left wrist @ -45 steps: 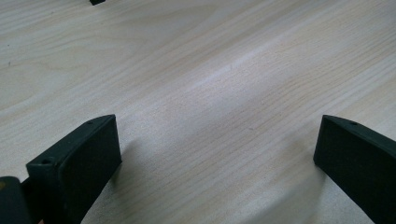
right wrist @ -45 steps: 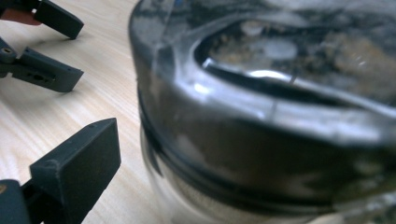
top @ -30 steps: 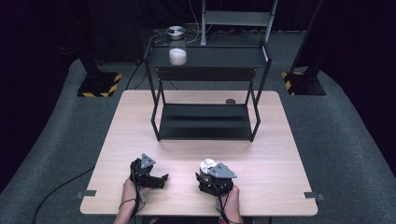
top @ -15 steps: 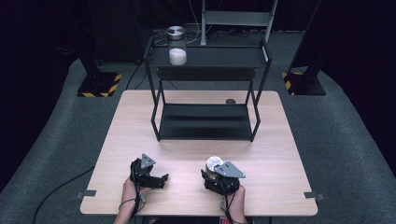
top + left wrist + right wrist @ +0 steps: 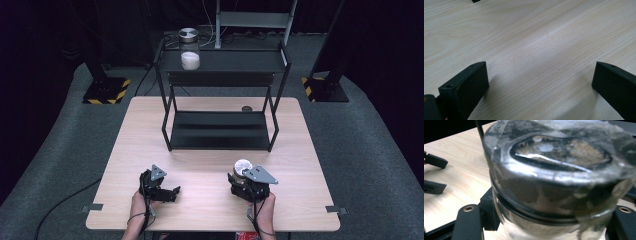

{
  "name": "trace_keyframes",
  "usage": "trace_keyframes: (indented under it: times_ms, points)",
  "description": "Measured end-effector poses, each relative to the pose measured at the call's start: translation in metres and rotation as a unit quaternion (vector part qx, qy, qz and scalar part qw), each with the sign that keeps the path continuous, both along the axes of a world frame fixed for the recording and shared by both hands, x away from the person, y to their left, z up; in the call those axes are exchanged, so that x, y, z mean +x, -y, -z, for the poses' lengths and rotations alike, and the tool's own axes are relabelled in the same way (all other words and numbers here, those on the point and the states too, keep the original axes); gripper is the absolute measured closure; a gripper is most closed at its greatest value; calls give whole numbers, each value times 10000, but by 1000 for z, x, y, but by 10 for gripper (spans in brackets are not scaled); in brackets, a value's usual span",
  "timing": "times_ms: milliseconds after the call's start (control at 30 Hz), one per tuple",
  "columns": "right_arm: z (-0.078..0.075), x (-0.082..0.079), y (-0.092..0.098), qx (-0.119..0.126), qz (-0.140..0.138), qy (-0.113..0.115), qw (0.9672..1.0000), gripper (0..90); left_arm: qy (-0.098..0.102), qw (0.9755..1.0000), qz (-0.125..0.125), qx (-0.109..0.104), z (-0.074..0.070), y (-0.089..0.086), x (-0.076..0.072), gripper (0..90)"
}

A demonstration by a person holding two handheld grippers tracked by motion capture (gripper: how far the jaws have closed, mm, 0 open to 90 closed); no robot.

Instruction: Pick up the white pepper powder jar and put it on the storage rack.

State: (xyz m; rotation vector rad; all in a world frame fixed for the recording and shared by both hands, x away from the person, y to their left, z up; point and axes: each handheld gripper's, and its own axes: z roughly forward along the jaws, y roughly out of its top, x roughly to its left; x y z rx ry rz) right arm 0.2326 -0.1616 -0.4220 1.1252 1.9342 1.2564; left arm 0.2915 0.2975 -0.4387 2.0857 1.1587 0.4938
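Note:
My right gripper [image 5: 243,179] is shut on a glass jar [image 5: 243,167] with a silver metal lid, at the near right of the wooden table [image 5: 210,150]. In the right gripper view the jar [image 5: 559,170] stands close up between the black jaws, with pale powder behind the glass; the gripper [image 5: 544,222] clamps it below the lid. At the near left my left gripper [image 5: 172,192] stands open and low over the table. In the left gripper view its jaws [image 5: 540,75] are wide apart over bare wood.
A black two-level metal rack [image 5: 220,130] stands at the middle back of the table. A second jar [image 5: 189,50] with white contents sits on its top shelf at the left. A small dark object [image 5: 246,108] lies behind the rack's right leg.
My right gripper has risen and shifted right and a little farther from the near edge, carrying the jar. The left gripper has stayed in place.

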Motion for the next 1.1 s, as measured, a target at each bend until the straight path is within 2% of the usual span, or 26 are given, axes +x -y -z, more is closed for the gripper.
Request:
trace_keyframes:
  times_ms: [533,1100]
  points:
    - [-16,8,16,72,180,73,9998,301,16,10000,4,20,0,0,-1,2]
    - [-38,25,28,167,316,188,9992,301,1,10000,21,7,0,0,0,2]
